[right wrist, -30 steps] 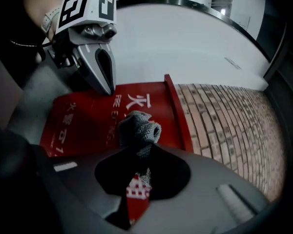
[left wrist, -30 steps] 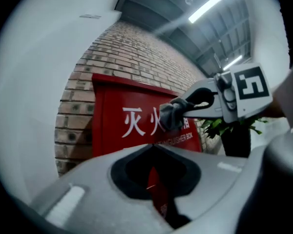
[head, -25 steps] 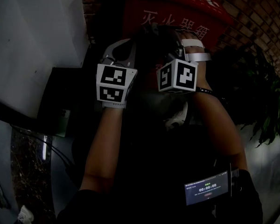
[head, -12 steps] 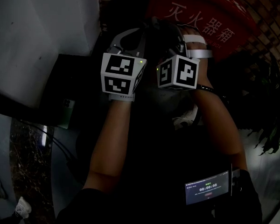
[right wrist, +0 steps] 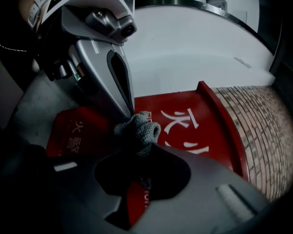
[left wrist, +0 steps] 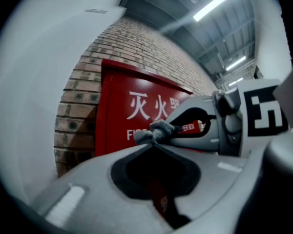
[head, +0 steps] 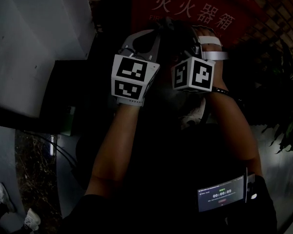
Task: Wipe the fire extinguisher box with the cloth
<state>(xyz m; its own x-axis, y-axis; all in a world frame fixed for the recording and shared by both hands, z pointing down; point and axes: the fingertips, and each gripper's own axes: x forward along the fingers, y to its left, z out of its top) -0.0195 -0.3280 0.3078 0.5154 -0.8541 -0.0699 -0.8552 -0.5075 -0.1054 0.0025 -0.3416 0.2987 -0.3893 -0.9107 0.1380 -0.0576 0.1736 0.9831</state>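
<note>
Grey knitted cloth (left wrist: 158,129) is bunched between the two grippers, in front of the red fire extinguisher box (head: 195,13). The box sits at 12 o'clock in the head view, against a brick wall (left wrist: 78,106). Both the left gripper (left wrist: 154,143) and the right gripper (right wrist: 136,149) have their jaws closed on the cloth, tips nearly meeting. Green leaves (head: 283,116) show at 3 o'clock.
</note>
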